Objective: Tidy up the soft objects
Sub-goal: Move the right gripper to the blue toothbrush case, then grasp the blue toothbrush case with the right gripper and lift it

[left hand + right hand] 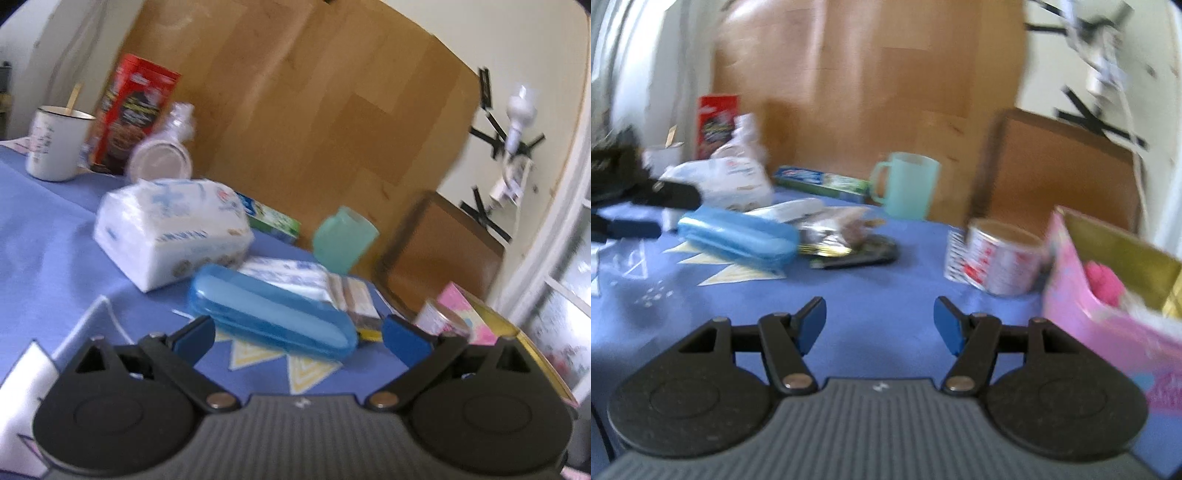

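Left wrist view: left gripper (297,338) released, jaws spread wide, nothing held; blue case (271,314) lies just ahead at centre frame on the blue surface (48,243). White tissue pack (170,230) sits left of centre. Right wrist view: right gripper (880,323) released, empty; pink box (1108,291) at right edge.

Each camera sits just behind its own claw, low and close over the blue surface (44,236), facing the wooden board. Both views share the blue case (273,314) and green mug (908,184).
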Demonstrator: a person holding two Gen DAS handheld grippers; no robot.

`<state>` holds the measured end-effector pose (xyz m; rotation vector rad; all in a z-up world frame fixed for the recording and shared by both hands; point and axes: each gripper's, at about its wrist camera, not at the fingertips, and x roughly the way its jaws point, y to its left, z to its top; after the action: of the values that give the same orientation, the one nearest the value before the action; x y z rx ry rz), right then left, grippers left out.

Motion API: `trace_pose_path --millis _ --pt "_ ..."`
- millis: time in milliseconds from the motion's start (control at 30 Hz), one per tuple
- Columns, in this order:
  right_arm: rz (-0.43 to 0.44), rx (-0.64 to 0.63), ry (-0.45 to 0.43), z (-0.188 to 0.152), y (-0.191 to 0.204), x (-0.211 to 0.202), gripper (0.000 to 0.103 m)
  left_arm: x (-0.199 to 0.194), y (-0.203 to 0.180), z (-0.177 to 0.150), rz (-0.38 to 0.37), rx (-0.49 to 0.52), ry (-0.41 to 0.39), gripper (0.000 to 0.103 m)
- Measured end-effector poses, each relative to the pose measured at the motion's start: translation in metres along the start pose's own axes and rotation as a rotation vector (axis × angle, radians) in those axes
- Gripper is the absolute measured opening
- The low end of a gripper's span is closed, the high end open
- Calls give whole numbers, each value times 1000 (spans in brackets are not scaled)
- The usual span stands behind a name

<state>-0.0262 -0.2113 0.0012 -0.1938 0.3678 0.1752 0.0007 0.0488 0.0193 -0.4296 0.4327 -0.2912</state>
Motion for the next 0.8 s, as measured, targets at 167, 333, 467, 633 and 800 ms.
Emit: trace_pose_path --millis 167,333,467,633,800 --pt "63 -171 -43 17 27 20 67 -6 5 1 44 -32 -54 103" --pt "131 -274 -57 34 44 41 67 -11 7 1 73 -43 -92 103" --pt "164 -318 -49 45 50 54 67 -13 10 2 82 -62 -106 103" --pt "202 -354 -35 49 56 59 71 -12 15 3 76 -91 -101 103" --pt "244 -393 -23 51 66 62 71 -12 17 3 68 -102 -95 103"
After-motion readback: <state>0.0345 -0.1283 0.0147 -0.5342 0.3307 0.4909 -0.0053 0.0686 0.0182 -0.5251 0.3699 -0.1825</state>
